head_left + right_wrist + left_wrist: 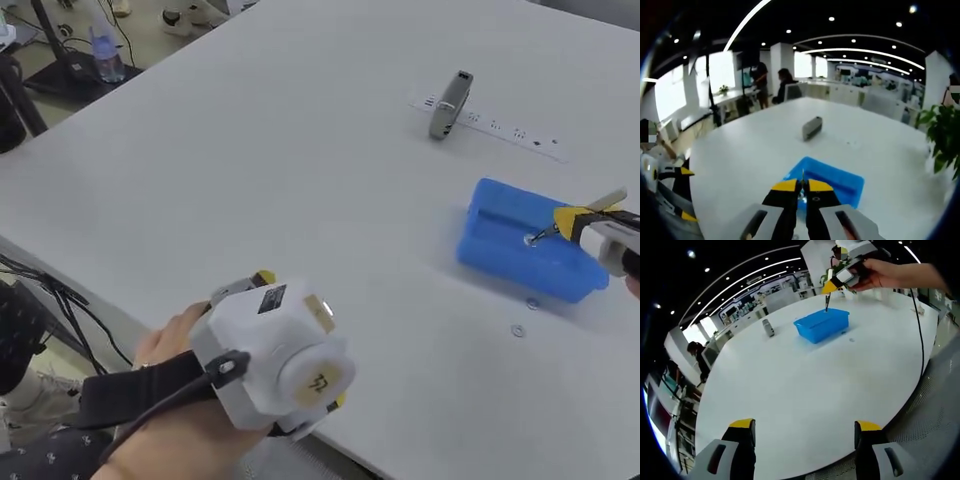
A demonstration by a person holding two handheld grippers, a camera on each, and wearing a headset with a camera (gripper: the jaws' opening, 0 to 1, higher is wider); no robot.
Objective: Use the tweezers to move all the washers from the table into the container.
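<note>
right claw, clamped on tweezers, hangs over the bin; washers left on the counter; left claw open, empty.

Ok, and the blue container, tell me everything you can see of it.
The blue container is a shallow, rectangular, open-topped tray with a thick rim. It looks like plastic. It sits flat and upright on the white table. The tweezers, clamped in the right gripper, point down into it; I cannot tell whether their tips touch its floor. Two washers lie on the table close to its near wall.
</note>
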